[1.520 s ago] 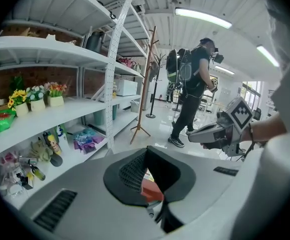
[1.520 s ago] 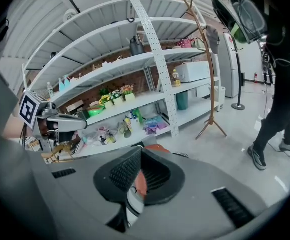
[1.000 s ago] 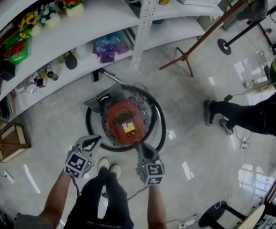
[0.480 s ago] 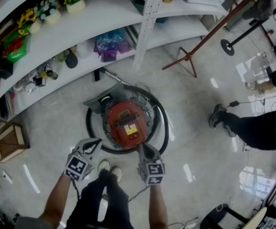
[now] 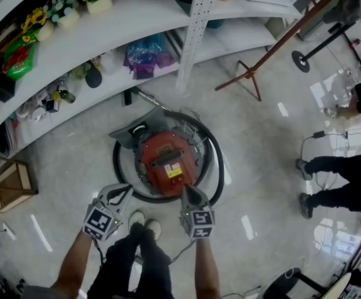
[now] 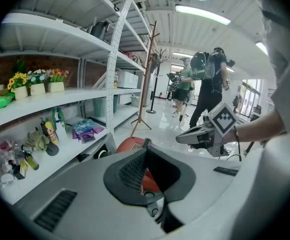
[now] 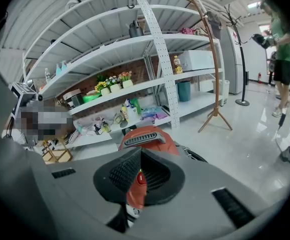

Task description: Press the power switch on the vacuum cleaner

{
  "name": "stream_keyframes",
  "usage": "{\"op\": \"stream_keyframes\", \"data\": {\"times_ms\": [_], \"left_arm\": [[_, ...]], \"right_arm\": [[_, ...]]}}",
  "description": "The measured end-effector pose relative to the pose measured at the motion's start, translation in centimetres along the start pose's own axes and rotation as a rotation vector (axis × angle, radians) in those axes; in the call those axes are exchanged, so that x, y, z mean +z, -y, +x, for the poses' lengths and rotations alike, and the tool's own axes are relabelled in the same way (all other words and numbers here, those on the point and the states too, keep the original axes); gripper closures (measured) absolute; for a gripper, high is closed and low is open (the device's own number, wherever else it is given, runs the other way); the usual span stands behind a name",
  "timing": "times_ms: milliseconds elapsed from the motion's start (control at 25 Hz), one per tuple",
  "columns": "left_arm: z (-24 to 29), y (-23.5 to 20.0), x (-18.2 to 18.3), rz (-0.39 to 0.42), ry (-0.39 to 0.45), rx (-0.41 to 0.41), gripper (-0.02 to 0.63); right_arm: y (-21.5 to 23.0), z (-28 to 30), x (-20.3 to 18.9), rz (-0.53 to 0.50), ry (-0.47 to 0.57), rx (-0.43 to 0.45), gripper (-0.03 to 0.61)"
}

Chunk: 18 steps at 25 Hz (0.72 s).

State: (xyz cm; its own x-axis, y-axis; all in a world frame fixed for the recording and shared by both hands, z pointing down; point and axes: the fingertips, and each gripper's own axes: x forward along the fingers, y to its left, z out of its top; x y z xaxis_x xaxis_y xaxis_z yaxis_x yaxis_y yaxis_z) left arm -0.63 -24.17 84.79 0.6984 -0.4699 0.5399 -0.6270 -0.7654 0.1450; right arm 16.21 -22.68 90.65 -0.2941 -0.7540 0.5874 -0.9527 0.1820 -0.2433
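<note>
Screening much of the vacuum cleaner (image 7: 146,132), the right gripper (image 7: 140,152) sits closed.

The light here comes from overhead: a ceiling tube (image 6: 202,14) glows white in the left gripper view, and a far window (image 6: 248,91) is washed out bright. The head view looks dimmer and greyish, and the glossy floor (image 5: 255,161) carries pale streaks of glare. The red vacuum cleaner (image 5: 166,161) sits sharp at centre, with only soft shadow around it. The shelves (image 5: 130,23) bow into curves toward the frame edges. Both gripper views are fisheye, ringed by black corners, and the nearest foreground in each is smeared out of focus.
</note>
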Motion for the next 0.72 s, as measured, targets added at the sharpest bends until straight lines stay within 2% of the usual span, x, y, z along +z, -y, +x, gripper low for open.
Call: {"op": "stream_keyframes", "data": {"times_ms": [520,720], "left_arm": [[0.8,-0.6,-2.0,-0.012,-0.002,0.004,0.606],[0.8,-0.7,-2.6,0.025,-0.008,-0.009,0.606]], "right_arm": [[1.3,3.3,-2.6,0.010,-0.013,0.000,0.566],[1.6,4.3,-3.5,0.021,-0.014,-0.002,0.566]]}}
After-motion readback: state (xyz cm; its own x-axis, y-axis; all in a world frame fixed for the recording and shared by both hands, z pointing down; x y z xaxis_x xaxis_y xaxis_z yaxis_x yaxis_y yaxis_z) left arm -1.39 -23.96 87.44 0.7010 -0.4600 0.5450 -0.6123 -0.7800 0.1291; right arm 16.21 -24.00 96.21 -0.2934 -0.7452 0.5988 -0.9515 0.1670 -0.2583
